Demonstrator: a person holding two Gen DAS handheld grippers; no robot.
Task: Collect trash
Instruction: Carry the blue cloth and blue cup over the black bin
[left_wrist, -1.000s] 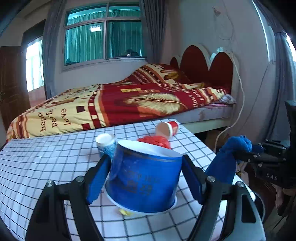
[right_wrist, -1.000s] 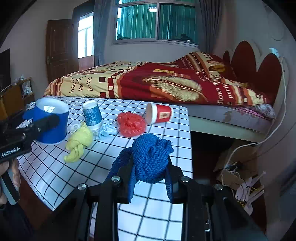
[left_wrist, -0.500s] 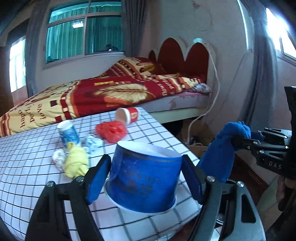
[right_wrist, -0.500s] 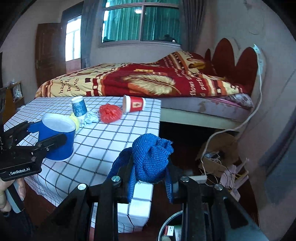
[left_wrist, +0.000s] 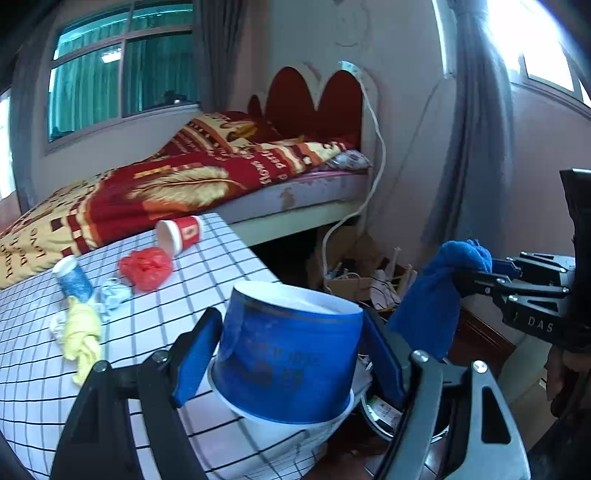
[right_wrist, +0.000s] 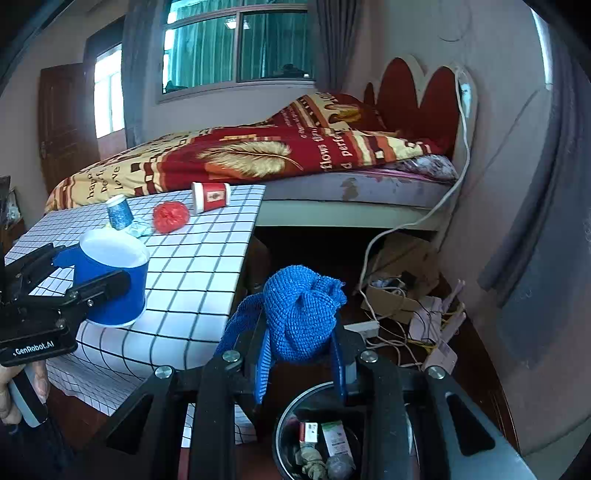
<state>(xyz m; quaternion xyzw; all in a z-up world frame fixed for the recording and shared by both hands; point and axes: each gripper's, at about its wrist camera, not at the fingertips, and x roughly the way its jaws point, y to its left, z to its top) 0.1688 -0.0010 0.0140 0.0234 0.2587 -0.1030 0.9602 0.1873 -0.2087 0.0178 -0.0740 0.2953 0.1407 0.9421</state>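
Pinching a blue knitted cloth (right_wrist: 303, 317) in the right hand-held gripper (right_wrist: 299, 343), jaws drawn narrow onto the bunched middle, loose tail hanging down on the left side. Hovering with it just above the trash bin (right_wrist: 286, 410) on the floor, past the edge of the surface (right_wrist: 207, 258), probably for a straight drop into the opening. Bin already holding a few small packets and scraps, with room showing above them.

Clamping a blue paper cup (left_wrist: 288, 343) in the left hand-held gripper (left_wrist: 290, 350), jaws spread wide and pressing on opposite sides of the wall, mouth up and tilted a little. Holding it beside the corner of the surface and close to the right hand's load, apparently waiting its turn over the same bin. Gripping by the walls rather than the rim, likely for keeping a light, crushable cup steady.

Leaving four or five pieces on the surface for later trips: a red paper cup (right_wrist: 210, 196) lying on its side near the far corner, a crumpled red bag (right_wrist: 171, 217) just beside it, a small blue patterned cup (right_wrist: 120, 212) standing upright, a pale crumpled wrapper (left_wrist: 112, 295) next to that, and a yellow rag (left_wrist: 81, 336) nearest the holder.

Judging the job as roughly part done: two items in hand at the bin, neither yet released. Watching for the cloth tail snagging on the jaw at release.
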